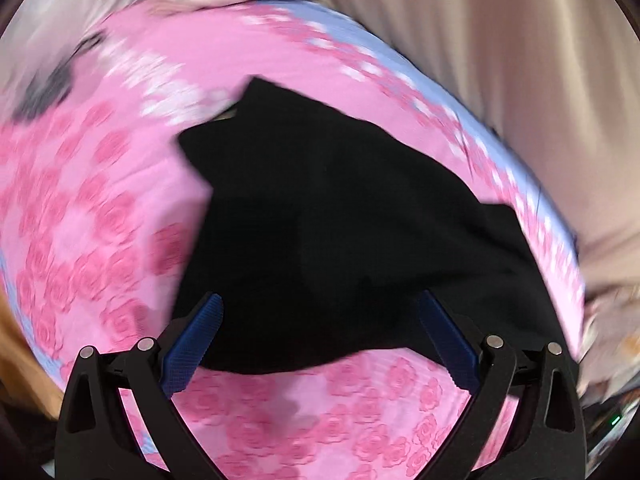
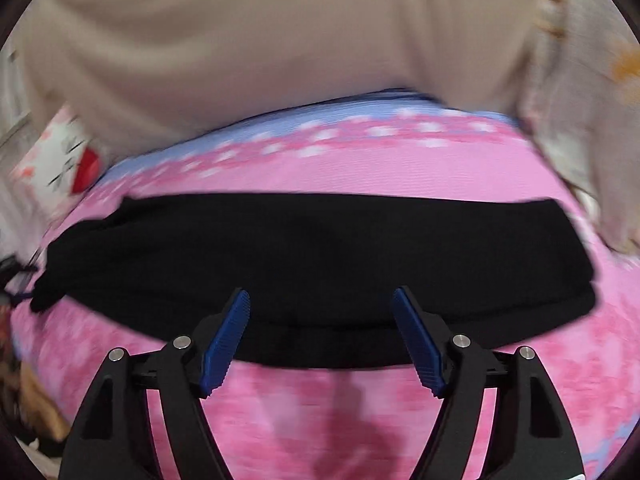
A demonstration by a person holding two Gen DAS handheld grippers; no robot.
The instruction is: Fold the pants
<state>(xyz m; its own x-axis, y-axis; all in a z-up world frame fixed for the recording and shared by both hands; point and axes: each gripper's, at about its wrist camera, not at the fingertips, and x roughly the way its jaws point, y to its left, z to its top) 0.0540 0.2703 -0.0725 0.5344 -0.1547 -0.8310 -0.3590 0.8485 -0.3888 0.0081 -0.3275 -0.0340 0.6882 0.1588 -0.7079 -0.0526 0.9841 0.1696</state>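
Lying crosswise above both wide, empty grippers, left gripper (image 1: 318,312) and right gripper (image 2: 321,306), the black fabric pants (image 2: 304,256) span the pink rose-print bed sheet (image 2: 320,420).

One pair of black pants (image 2: 304,256) lies on one pink rose-print bedsheet (image 2: 400,172), beside one white cushion (image 2: 60,156) and one beige curtain (image 2: 260,40).

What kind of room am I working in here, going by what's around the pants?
Most likely a bedroom. The black pants lie on a pink rose-print bed cover, a beige curtain hangs behind it, and a white cartoon pillow sits at one end.
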